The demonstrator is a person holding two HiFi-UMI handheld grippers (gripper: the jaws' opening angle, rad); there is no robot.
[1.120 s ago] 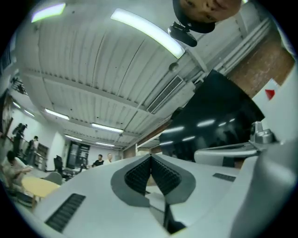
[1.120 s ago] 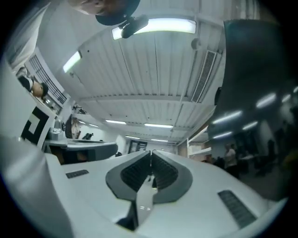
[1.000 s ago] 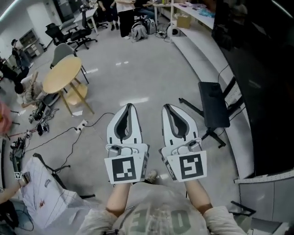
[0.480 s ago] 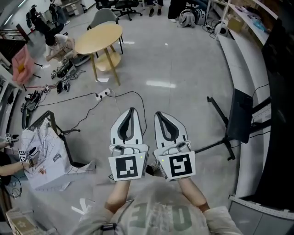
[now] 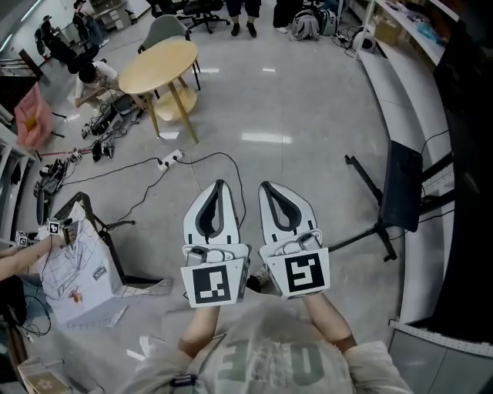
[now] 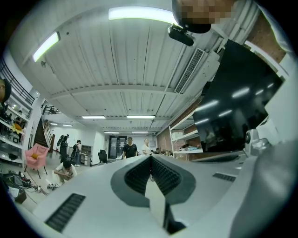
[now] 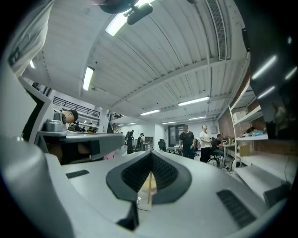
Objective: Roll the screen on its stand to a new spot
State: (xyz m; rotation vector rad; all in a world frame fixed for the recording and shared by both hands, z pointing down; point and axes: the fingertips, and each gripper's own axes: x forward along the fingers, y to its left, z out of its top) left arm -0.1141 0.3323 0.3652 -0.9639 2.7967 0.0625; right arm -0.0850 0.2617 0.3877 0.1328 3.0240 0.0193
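Left hand-held gripper (image 5: 219, 186) and right hand-held gripper (image 5: 266, 188) stayed closed, empty, mid-frame. Screen (image 5: 474, 154) slid to right edge (view swung left); neither touched its stand (image 5: 401, 192).

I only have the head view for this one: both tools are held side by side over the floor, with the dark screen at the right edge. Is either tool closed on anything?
Observer: No. In the left gripper view the left tool has its jaws together with nothing between them.
Operator: And the right one?
Observer: Same. The right tool is shut and empty, and its view looks across the room at two standing people.
Operator: Is the screen touched at all?
Observer: No. In the left gripper view the screen stands off to the right, apart from the tool. Its glossy face reflects the ceiling lights.
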